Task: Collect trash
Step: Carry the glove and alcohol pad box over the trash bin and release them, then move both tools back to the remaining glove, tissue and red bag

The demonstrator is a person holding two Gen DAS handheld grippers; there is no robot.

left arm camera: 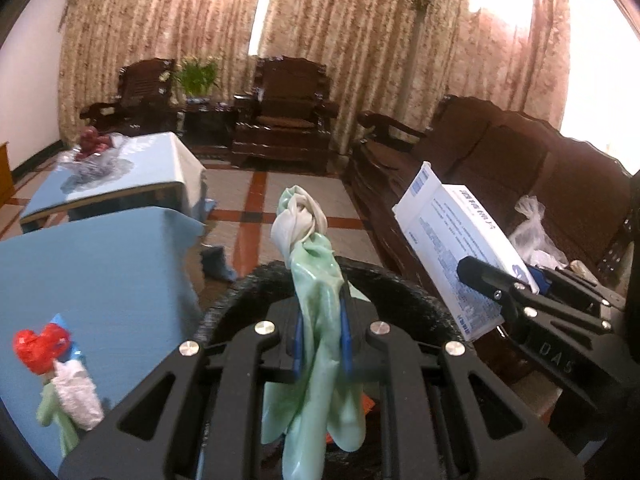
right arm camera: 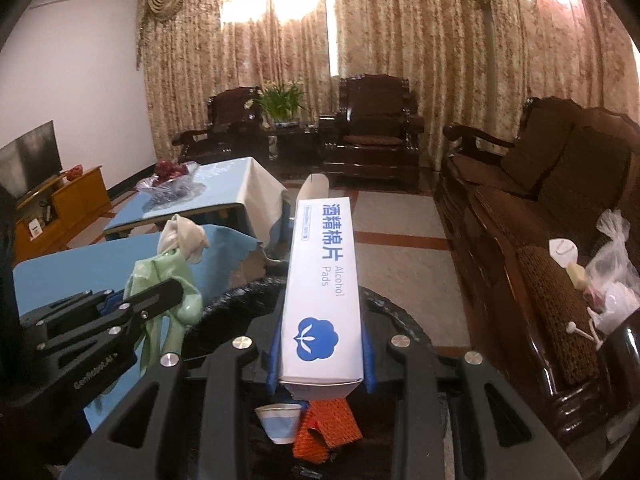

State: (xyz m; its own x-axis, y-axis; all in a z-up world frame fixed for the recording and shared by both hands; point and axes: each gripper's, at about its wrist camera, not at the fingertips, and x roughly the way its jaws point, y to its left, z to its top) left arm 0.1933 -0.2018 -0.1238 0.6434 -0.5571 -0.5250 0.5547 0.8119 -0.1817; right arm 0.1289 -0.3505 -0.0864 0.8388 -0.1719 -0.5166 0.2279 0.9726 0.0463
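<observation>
green glove (left arm camera: pixel 316 300), white box (right arm camera: pixel 322 288) (both clamped)

The lower end of the green bag (left arm camera: pixel 316 344) is cut off by the bottom edge of the left wrist view. The inside of the black bin (right arm camera: pixel 376 304) is largely hidden behind the gripper bodies. Small print on the white box (left arm camera: pixel 452 240) cannot be read.
</observation>
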